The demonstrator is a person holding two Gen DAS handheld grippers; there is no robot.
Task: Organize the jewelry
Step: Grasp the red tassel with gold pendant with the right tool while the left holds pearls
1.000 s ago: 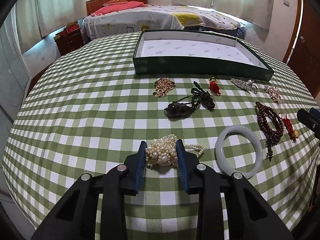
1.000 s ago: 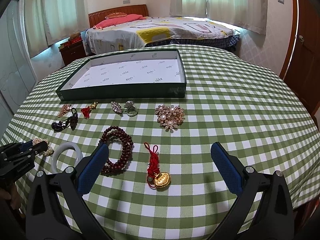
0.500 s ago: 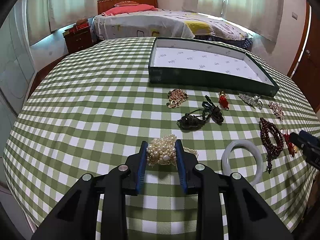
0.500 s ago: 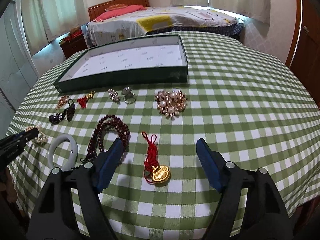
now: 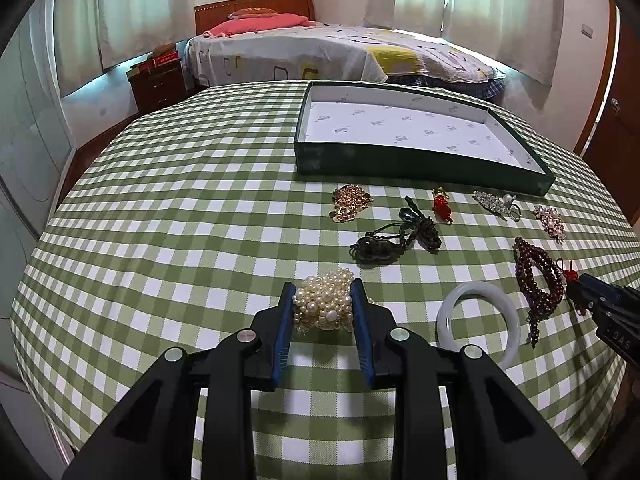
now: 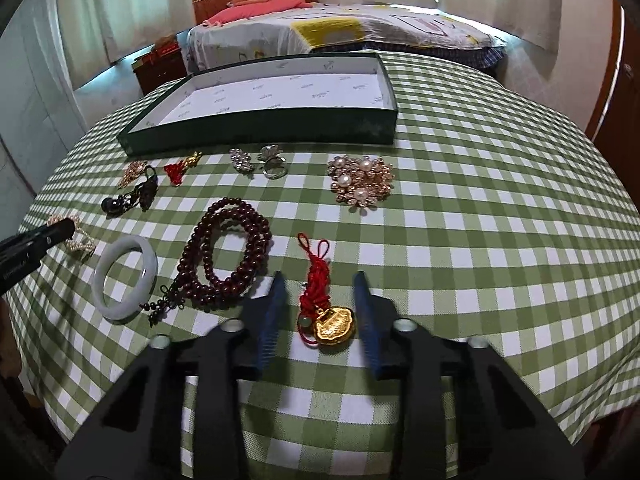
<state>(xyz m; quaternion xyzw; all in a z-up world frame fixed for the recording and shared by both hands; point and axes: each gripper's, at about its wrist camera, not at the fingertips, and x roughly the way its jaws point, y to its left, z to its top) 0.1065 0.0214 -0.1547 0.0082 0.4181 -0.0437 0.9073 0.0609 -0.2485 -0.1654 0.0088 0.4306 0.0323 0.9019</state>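
The left gripper (image 5: 323, 307) angles steeply down at the desk (image 5: 168, 216), its blue pads pressed against both sides of a bunched pearl strand (image 5: 323, 306), so it is clamped on it near the desk's near edge. In this left wrist view a white bangle (image 5: 478, 322) lies at 3 o'clock from the pearls, dark red beads (image 5: 536, 280) beyond it, and the green tray (image 5: 416, 162) sits at 1 o'clock, far across the checked cloth; the small print repeated on its white lining is too small to read. The right gripper's tip enters at the right edge, bearing white letters that look like "DAS". In the right wrist view the right gripper (image 6: 319, 307) also tilts steeply down, and its jaws have just been closing; they now stand narrow on either side of a red knotted gold charm (image 6: 330, 320), with a gap visible on each side, so not yet pressing it. The beads lie at 10 o'clock from the charm, a pearl brooch (image 6: 360, 184) at 12 o'clock, the tray beyond.
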